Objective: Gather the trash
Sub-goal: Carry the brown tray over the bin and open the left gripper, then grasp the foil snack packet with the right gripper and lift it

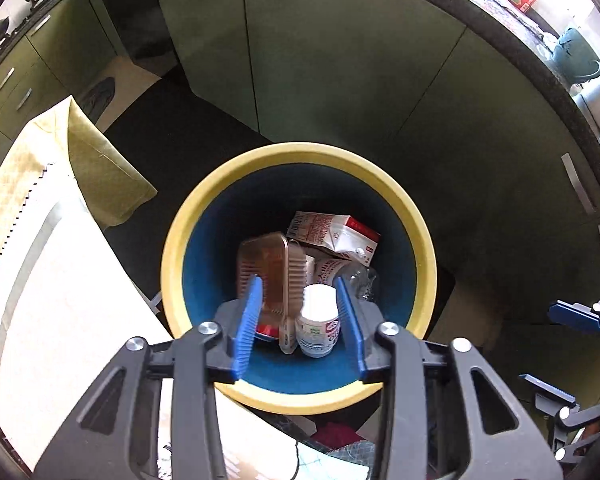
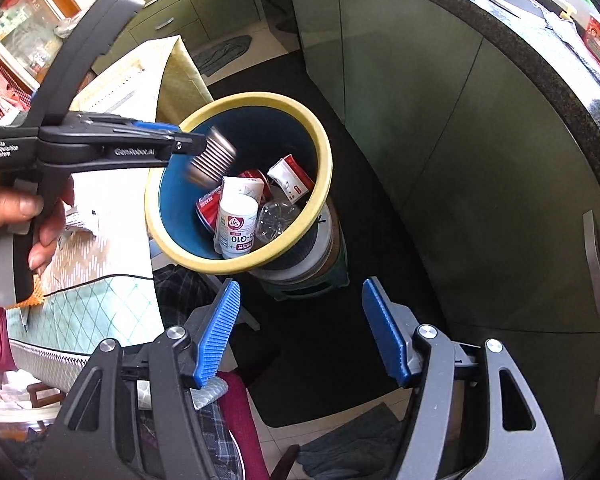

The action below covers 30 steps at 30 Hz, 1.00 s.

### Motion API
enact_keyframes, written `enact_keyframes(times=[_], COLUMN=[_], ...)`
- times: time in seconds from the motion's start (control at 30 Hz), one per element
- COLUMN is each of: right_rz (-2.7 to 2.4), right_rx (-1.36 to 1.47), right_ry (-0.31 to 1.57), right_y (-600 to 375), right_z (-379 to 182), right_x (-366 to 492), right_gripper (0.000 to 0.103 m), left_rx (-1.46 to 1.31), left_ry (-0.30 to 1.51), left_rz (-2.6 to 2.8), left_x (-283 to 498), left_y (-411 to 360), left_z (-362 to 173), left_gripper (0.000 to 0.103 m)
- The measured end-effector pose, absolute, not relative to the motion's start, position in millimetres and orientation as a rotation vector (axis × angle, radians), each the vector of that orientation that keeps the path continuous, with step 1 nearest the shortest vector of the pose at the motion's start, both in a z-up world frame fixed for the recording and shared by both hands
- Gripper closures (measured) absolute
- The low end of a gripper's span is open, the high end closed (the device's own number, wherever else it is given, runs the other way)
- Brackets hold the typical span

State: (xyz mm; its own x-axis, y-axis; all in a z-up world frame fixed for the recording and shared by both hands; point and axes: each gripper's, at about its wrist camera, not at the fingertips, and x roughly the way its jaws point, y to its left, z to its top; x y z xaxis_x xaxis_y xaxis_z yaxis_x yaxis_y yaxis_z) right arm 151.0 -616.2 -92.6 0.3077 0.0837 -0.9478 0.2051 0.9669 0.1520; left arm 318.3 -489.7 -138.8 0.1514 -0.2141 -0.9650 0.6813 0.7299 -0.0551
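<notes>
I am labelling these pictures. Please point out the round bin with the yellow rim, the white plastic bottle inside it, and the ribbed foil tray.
Round bin with yellow rim point(image 1: 172, 240): left wrist view, rim's left side.
White plastic bottle point(image 2: 236, 224): right wrist view, label.
Ribbed foil tray point(image 1: 268, 272): left wrist view, its base.

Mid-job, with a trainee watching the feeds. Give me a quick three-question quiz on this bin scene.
1. True or false: the right gripper is holding a piece of trash.
2. Which of these lies in the bin? A) a glass jar B) a white bottle C) a banana peel
3. Fill in: the bin's inside wall is blue and its rim is ___.

Key: 1 false, its jaws are open and empty; 2 B; 3 yellow.
</notes>
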Motion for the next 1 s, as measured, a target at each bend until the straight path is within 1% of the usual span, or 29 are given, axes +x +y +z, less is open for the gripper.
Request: enact_keyframes(times=[0.13,0.27,0.33,0.43,0.5,0.7,0.73,0.8,0.9,1.0], right_rz=[-0.079,-0.053,-0.027,0.033,0.099,0.289,0.3,0.309,0.305,0.313], right_rx=[0.253,0.23,0.208,0.166,0.137,0.056,0.056,0.043,0.006,-0.008], right_ry=[1.263,1.257,1.255,1.247,1.244,1.283,1.29,1.302,1.334,1.383], right_y=[-612.2,-595.9,-582.5,-550.4,-522.8,-433.7,-424.4,-406.5,-387.9,-369.3], right_z=[-90.1,-85.0,-81.4,-75.1,-71.2,-68.7,-69.9,-72.8,-81.4,-95.0], right_x=[150.5,155.5,160.9,172.6,181.1,212.6,219.1,233.3,254.5,270.4], right_gripper=[0.039,0.039,0.039,0.039,0.039,0.039,0.038,0.023,0.019,0.019], left_rx=[0.435,0.391,0.379,0.36,0.344,0.29,0.281,0.265,0.226,0.201], left_ry=[1.24,1.207,1.183,1.157,1.145,1.125,1.126,1.137,1.16,1.177], left_rz=[-0.693,-0.708,-0.707,-0.673,-0.642,-0.526,-0.508,-0.486,-0.471,-0.459], left_x=[311.4,295.3,283.5,266.2,255.4,229.7,226.9,218.2,208.7,204.1], left_y=[-467.0,-417.9,-385.8,-330.7,-292.3,-187.2,-172.5,-145.4,-110.9,-90.5], left_z=[-113.4,-72.1,-51.1,-25.4,-13.1,2.4,1.8,-3.4,-8.2,-15.4], left_gripper=[0.065,0.065,0.065,0.059,0.059,0.058,0.058,0.058,0.058,0.058])
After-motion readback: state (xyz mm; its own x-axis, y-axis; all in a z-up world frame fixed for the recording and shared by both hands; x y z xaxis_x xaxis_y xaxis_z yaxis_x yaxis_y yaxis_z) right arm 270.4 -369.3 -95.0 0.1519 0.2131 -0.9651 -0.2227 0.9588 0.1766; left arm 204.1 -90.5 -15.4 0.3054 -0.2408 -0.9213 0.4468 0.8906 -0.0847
